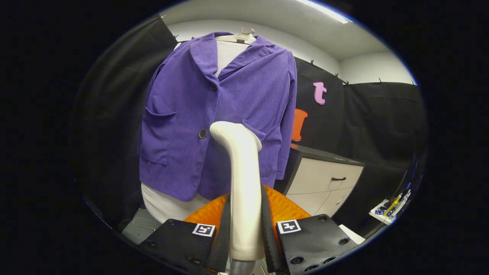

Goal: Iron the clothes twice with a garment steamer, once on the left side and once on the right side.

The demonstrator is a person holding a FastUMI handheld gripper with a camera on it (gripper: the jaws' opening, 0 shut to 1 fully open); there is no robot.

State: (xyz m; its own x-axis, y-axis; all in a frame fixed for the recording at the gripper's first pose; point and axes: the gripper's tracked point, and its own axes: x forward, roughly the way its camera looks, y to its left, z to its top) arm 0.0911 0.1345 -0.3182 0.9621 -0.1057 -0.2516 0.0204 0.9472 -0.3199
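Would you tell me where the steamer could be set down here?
The cabinet top, right of the purple jacket, looks bare. The small tray farther right is crowded. The gripper is shut on the steamer handle.

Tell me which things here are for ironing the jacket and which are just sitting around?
For the job: the purple jacket on its hanger; the white steamer head, with the gripper fingers shut on it.

Just lying about: the drawer cabinet; the pens on a tray beyond it.
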